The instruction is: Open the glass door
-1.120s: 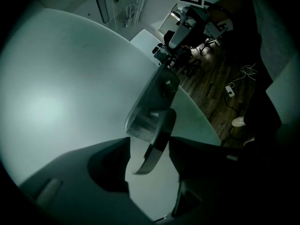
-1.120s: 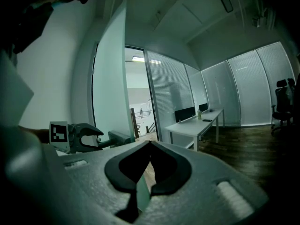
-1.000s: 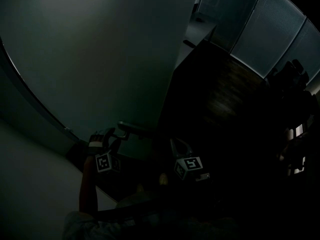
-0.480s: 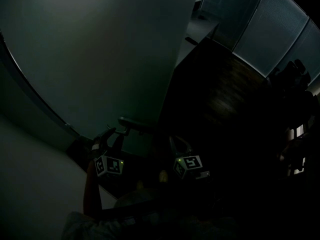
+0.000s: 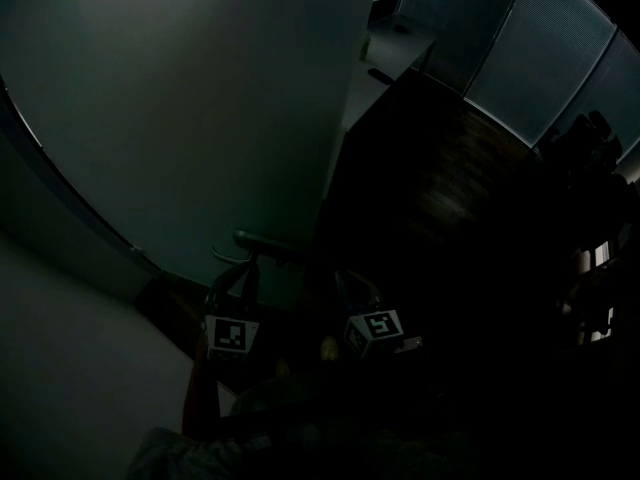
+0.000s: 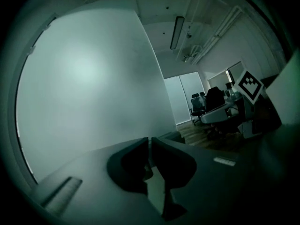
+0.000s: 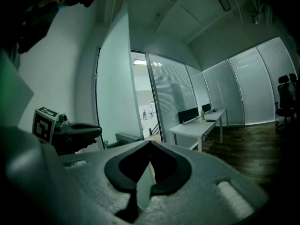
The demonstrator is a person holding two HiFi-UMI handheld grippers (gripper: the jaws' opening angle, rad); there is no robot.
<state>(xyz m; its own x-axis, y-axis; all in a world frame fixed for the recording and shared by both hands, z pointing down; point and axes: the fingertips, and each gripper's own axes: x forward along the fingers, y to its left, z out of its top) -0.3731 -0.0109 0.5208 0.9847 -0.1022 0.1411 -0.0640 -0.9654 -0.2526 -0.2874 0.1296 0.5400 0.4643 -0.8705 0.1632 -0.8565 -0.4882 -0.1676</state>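
Glass door handle: level bar just ahead of left claw.
Left claw closing to a slit, empty; right claw closed, farther off.

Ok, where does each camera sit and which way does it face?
Head view: on the head, steeply down at the frosted glass door and dark lever handle; left gripper, right gripper show.
Left gripper view: on that gripper, faces the door; jaws closing, empty.
Right gripper view: faces the doorway and white desk; jaws together.
Shared: each gripper view shows the other gripper.
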